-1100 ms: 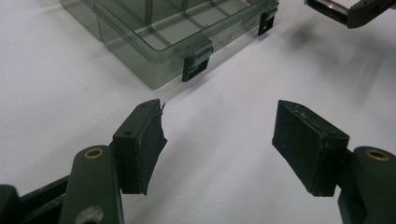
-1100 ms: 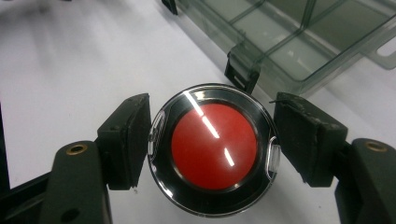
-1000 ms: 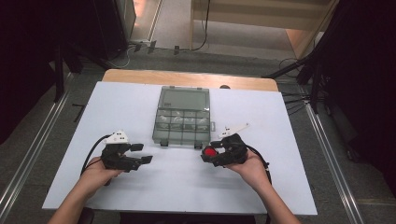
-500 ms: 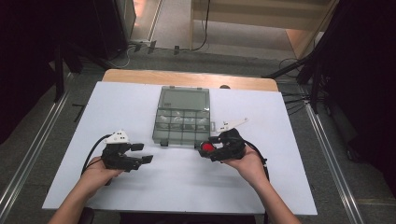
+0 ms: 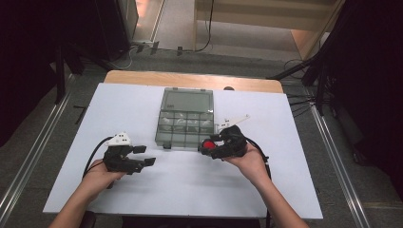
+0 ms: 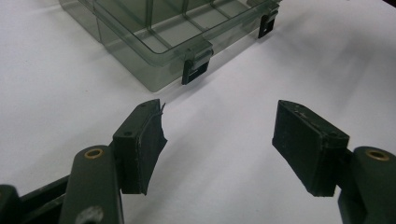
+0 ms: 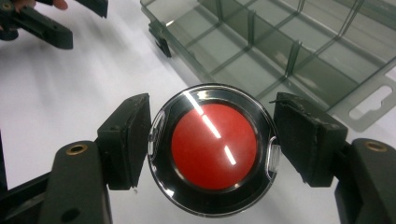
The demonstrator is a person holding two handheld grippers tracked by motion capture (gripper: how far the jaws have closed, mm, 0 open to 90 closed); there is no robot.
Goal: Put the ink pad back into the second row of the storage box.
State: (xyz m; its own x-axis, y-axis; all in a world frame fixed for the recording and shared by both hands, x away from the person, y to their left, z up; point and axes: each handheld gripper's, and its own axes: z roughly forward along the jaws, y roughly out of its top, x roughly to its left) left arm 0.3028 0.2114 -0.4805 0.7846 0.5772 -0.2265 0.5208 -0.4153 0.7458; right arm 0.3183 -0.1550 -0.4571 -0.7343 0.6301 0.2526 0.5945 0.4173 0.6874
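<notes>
Overhead light falls brightly on the white desk (image 5: 190,190) while the room around it sits dark. Glare streaks cross the red disc (image 7: 214,145); the near tongs look soft, slightly blurred.

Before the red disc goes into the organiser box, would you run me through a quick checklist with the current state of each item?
1. Round red disc sits between the right gripper pads, both touching: ok.
2. Organiser box lid open, compartments exposed: ok.
3. Nearest compartments free of parts: cannot tell.
4. Left gripper open, holding nothing, apart from the box: ok.
5. White table between disc and box free of obstacles: ok.
</notes>
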